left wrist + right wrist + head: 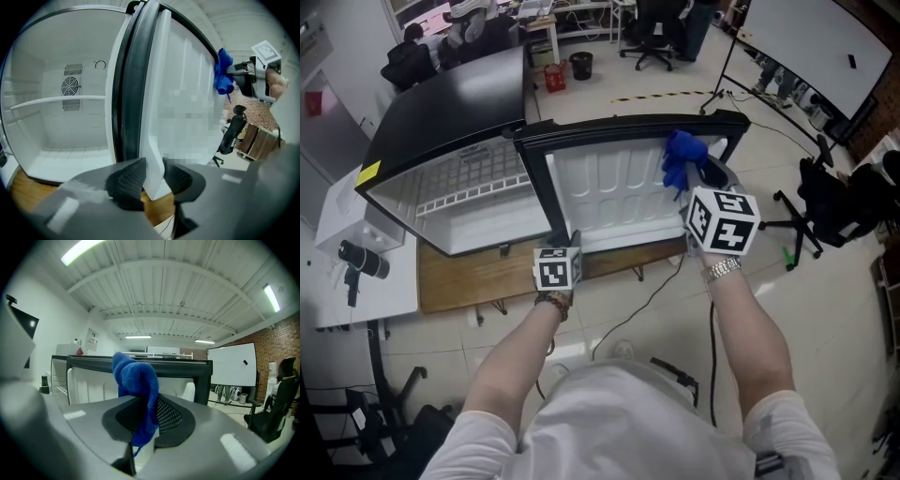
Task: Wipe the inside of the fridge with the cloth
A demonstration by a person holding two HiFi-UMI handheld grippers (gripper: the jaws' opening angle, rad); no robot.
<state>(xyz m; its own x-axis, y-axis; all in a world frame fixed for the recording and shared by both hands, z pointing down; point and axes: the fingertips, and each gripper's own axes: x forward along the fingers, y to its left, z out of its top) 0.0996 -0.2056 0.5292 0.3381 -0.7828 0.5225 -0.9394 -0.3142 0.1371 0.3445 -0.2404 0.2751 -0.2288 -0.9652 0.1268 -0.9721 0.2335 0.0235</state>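
A black compact fridge with a white interior stands on a wooden tabletop, its white-lined door swung fully open. The left gripper has its jaws clamped on the thin white lower lip of the door, near the hinge side, so that hand holds the door open. The right gripper has its jaws closed on a blue microfibre cloth, pinching a narrow fold. Most of the cloth bunches up above the jaws and a short tail hangs below. The cloth sits at the door's upper free corner, close in front of the liner; contact with the liner cannot be confirmed. It is on the far side of the door from the open cavity, where a white wire shelf crosses the back wall. The wiping looks barely begun, and the cavity appears untouched. The main risk is the small bite on the cloth: dragging it across the ribbed liner could pull the fold out of the jaws or roll the bunch so that hard jaw scrapes the plastic. The left hold is on a slim, smooth edge, so sideways pressure from wiping could make the jaws slide off and let the door swing. Reaching past the door into the cavity could also snag the loose cloth on the shelf.
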